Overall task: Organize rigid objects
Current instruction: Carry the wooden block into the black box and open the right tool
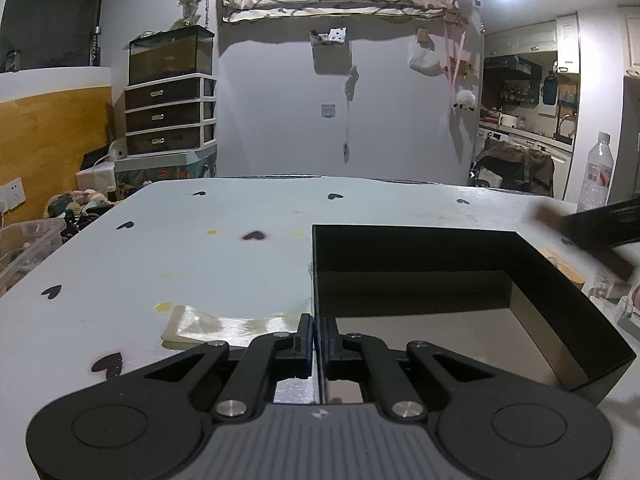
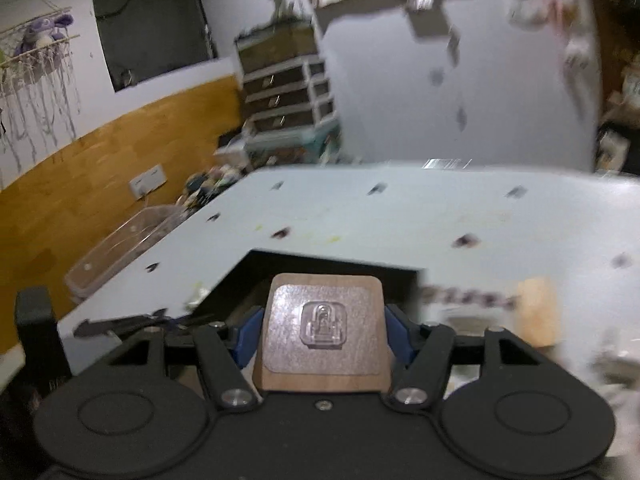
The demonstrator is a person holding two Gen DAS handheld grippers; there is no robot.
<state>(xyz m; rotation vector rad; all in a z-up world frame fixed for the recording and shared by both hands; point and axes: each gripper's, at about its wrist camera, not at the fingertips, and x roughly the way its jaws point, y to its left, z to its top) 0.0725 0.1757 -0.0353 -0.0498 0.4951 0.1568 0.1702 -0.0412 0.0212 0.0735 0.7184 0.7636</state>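
Two grippers work: the left gripper point(image 1: 319, 336) pinches the black box point(image 1: 560, 308) wall, the right gripper point(image 2: 322, 330) jaws hold a wooden block point(image 2: 322, 334), next to go inside

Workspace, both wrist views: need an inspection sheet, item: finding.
Surface: pale blue table top with black heart marks and yellow stains.
Job's things: open black rectangular box, nothing seen inside; square wooden block with clear moulded inlay.
Clutter: clear plastic sleeve left of the box; clear plastic water bottle at the far right edge; blurred items right of the box, unidentifiable.
Grippers: left gripper shut on the box's near wall; right gripper shut on the wooden block.
Cables: nothing seen.
Surroundings: dark drawer unit, wall hangings, kitchen behind.
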